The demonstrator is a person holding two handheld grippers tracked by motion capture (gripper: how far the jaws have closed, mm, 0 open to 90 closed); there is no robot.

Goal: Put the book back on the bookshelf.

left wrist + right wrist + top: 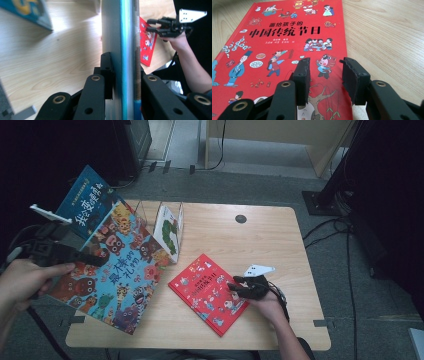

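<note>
Left gripper (92, 260), frame left, clamps the monster picture book (117, 275) by its edge, lifted and tilted. Right gripper (234, 286), jaws apart, nothing gripped, hovers over red book (207, 292) lying flat at lower centre.

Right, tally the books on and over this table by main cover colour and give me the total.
Red: 1, the red book lying flat under the right hand-held gripper.
Blue: 2, the animal-cover book clamped in the left hand-held gripper, and the dark blue book behind it.
White: 1, the caterpillar book standing in the wire rack.
Total: 4 books.
</note>
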